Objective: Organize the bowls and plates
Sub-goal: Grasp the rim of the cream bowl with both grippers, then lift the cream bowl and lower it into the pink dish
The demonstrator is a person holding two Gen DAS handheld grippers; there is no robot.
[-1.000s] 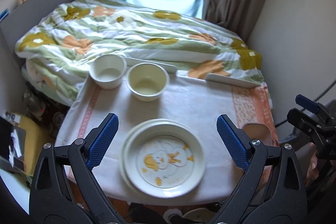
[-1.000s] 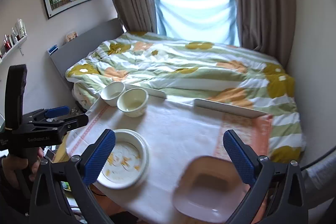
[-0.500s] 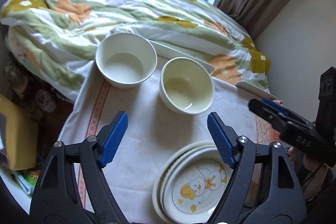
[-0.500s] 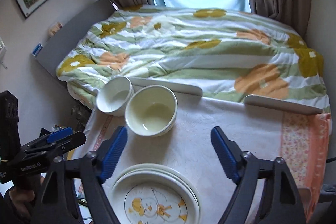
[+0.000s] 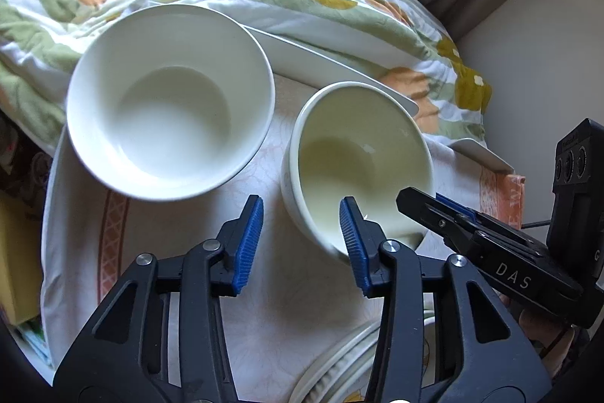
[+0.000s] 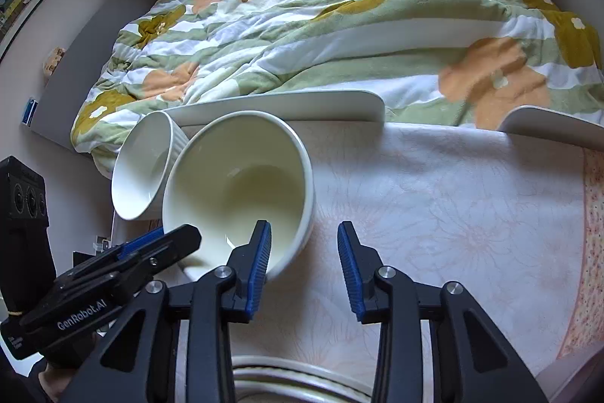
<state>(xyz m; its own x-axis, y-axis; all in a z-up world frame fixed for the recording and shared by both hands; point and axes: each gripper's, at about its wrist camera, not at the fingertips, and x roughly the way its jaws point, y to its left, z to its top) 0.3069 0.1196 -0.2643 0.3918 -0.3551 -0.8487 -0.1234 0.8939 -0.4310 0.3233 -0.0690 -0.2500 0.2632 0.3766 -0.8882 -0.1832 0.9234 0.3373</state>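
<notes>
Two bowls stand on the clothed table. The cream bowl (image 5: pixel 358 157) (image 6: pixel 241 191) is the nearer one; the white bowl (image 5: pixel 170 101) (image 6: pixel 139 169) stands just left of it. My left gripper (image 5: pixel 300 229) is open astride the cream bowl's near left rim, one finger inside and one outside. My right gripper (image 6: pixel 304 252) is open astride its near right rim in the same way. Each gripper shows in the other's view. A stack of plates (image 5: pixel 339 372) (image 6: pixel 302 384) lies close below both grippers, mostly hidden.
A long white tray (image 6: pixel 283 104) lies along the table's far edge, with a second one (image 6: pixel 551 127) at the right. Beyond is a bed with a flowered duvet (image 6: pixel 339 25). The tablecloth (image 6: pixel 472 214) has an orange border at right.
Both grippers moved forward and down from above the plates to the cream bowl and narrowed their jaws around its rim. The bowls now fill the views.
</notes>
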